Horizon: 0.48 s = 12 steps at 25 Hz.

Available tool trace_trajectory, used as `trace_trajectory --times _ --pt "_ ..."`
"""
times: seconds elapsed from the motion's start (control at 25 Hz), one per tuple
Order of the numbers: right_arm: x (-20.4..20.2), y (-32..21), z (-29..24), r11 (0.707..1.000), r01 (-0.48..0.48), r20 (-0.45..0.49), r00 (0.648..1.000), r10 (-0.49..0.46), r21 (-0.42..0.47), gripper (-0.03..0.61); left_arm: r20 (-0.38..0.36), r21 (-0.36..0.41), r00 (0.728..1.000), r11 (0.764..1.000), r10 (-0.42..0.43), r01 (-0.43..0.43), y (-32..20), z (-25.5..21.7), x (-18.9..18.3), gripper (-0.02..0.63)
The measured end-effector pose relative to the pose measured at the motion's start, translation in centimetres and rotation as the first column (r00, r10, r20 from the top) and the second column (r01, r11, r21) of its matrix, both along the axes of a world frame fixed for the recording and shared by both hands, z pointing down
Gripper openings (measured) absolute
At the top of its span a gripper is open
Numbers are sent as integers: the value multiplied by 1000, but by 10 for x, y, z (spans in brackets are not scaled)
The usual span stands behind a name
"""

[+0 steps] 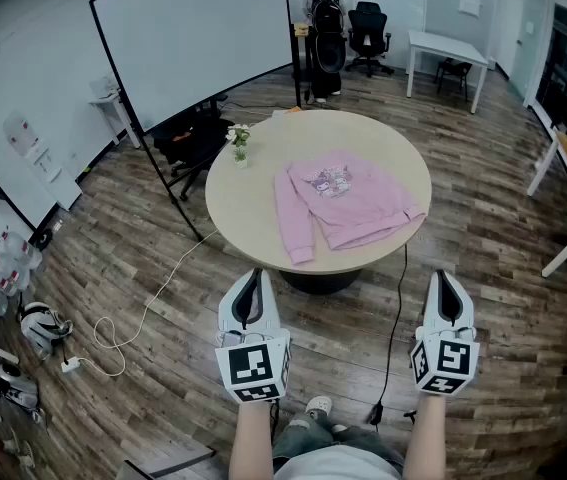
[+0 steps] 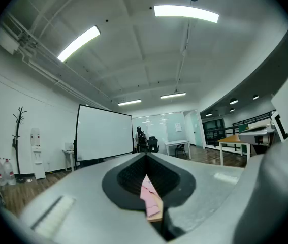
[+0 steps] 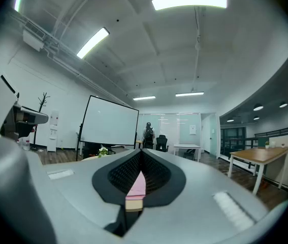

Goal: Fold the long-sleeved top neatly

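My left tongs point(image 1: 251, 280) and right tongs point(image 1: 447, 284) are both closed tip to tip with nothing between them. They are held level, side by side, above the wooden floor point(image 1: 163, 348) and well short of the round table point(image 1: 253, 198). The pink long-sleeved top point(image 1: 353, 203) lies spread on that table, printed side up. One sleeve point(image 1: 296, 226) runs toward the near edge; the other I cannot make out clearly. In each gripper view the tongs' own bodies fill the lower frame, and only a thin pink strip of the top point(image 2: 149, 193) shows through the slit below the closed tips. A small vase of flowers point(image 1: 239, 144) stands by the table's left edge, apart from the top.
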State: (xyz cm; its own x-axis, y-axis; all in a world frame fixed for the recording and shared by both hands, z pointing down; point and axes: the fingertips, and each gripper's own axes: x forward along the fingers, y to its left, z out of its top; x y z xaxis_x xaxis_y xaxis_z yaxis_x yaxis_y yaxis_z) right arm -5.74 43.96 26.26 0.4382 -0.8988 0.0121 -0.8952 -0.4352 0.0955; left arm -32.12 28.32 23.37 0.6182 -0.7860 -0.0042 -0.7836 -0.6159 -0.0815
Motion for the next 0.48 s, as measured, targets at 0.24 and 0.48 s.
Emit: trace_trajectory --times 0.24,0.48 --pt "3 -1 0 1000 -3 2 1000 3 1 21 -3 -5 1000 1000 -9 9 -3 1 0 112" --pt "5 -5 4 1000 -6 -3 1000 6 -9 21 -6 -11 1000 1000 -11 11 -10 4 0 112"
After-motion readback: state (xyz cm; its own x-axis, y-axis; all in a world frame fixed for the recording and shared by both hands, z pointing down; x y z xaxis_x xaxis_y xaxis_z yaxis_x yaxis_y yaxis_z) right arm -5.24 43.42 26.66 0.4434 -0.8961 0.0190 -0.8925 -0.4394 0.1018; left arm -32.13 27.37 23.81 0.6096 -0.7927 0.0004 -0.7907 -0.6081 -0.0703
